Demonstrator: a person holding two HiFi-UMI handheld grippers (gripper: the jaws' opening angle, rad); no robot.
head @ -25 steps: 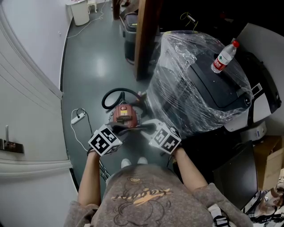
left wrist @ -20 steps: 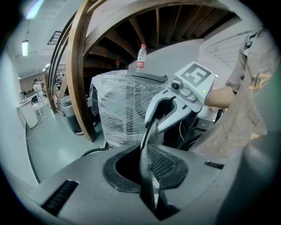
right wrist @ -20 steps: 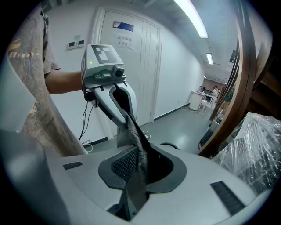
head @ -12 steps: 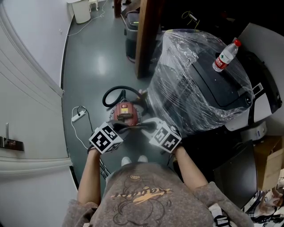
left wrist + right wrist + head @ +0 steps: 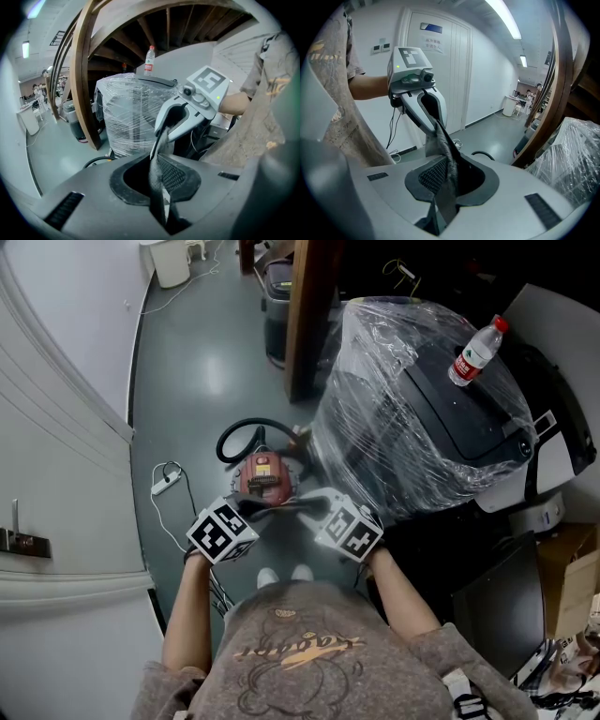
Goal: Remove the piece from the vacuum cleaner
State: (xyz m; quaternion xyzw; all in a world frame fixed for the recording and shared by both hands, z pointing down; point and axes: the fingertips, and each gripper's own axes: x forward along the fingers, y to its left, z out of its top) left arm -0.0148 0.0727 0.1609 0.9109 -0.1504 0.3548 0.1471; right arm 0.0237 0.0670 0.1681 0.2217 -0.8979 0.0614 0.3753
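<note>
Matt, rough grey cloth piece (image 5: 157, 164)

Red vacuum cleaner (image 5: 264, 478), grey floor (image 5: 187, 371)

Red vacuum cleaner (image 5: 265, 479) on the floor (image 5: 187, 381); thin dark piece (image 5: 157, 166) stretched taut nearby.

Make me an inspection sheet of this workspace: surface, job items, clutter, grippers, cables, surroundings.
Surface: glossy grey-green floor.
Job's things: red vacuum cleaner on the floor; dark grey piece stretched between the grippers.
Clutter: water bottle upright on a film-wrapped bulky item.
Grippers: left gripper and right gripper each shut on one end of the piece.
Cables: black hose looped beside the vacuum cleaner; white power strip on the floor.
Surroundings: white door, wooden post.
</note>
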